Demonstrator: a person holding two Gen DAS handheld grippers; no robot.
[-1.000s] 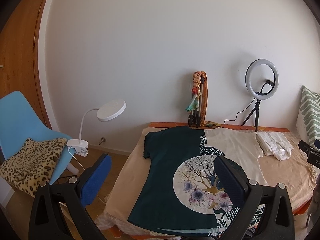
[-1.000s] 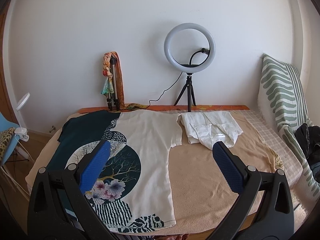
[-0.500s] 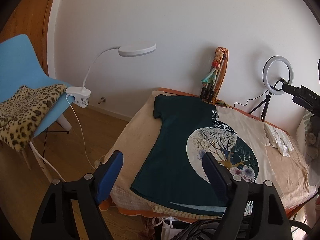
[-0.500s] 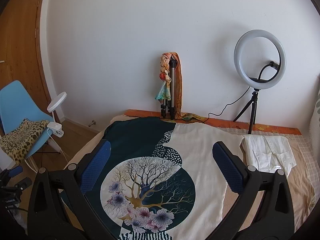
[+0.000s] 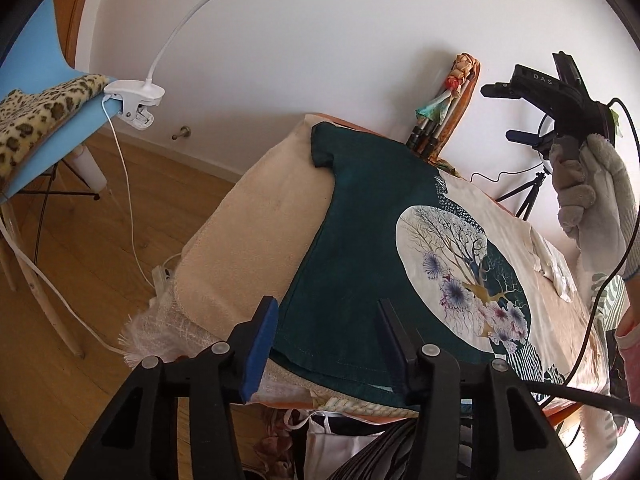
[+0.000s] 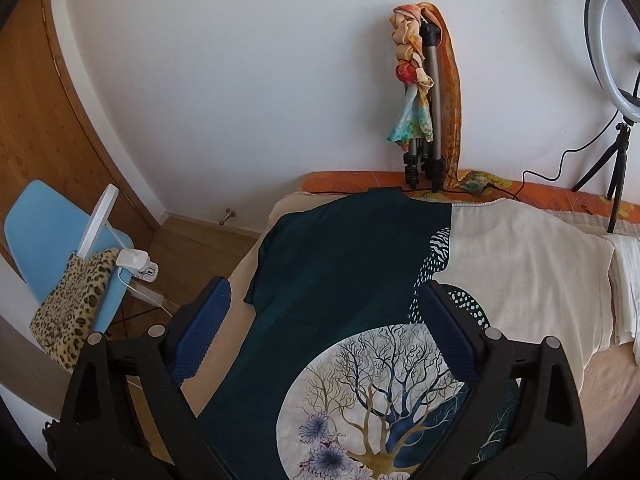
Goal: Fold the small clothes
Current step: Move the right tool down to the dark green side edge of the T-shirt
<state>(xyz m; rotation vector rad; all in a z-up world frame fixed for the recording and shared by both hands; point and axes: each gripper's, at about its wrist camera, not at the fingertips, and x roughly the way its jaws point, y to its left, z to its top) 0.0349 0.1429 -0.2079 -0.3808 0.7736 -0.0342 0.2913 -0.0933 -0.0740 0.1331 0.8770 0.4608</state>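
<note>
Left wrist view shows the T-shirt [image 5: 360,264] spread flat and face up on the bed [image 5: 240,236], its hem along the near edge, its neck toward the far edge by the wall, and its dark teal sleeve [image 5: 322,148] pointing at the far left corner. The left gripper [image 5: 324,344] hovers just above the near-left hem corner with its blue-padded jaws spread wide and nothing between them. The right gripper [image 6: 324,320] hangs over the teal half, short of the sleeve, equally spread and empty; a gloved hand [image 5: 592,200] carries it. The step in hand looks like taking hold of the teal side for a lengthwise fold. To do it well, I would pinch both layers at the hem corner and at the shoulder together, lift only enough to clear the cover, and carry the edge across evenly so the cloth does not drag or crease. The fabric seems a thin, limp knit, half deep teal, half cream, with a round tree-and-flowers print [image 6: 380,400] in the middle. It lies on a nubbly beige cover [image 5: 256,220]. A folded white garment [image 6: 624,288] sits by the right edge. A tripod wrapped in scarves [image 6: 424,108] and a ring light [image 6: 616,40] stand at the far edge; a blue chair [image 6: 48,232] with a leopard throw [image 6: 72,304] and a clip lamp [image 5: 224,24] stand apart on the wooden floor.
</note>
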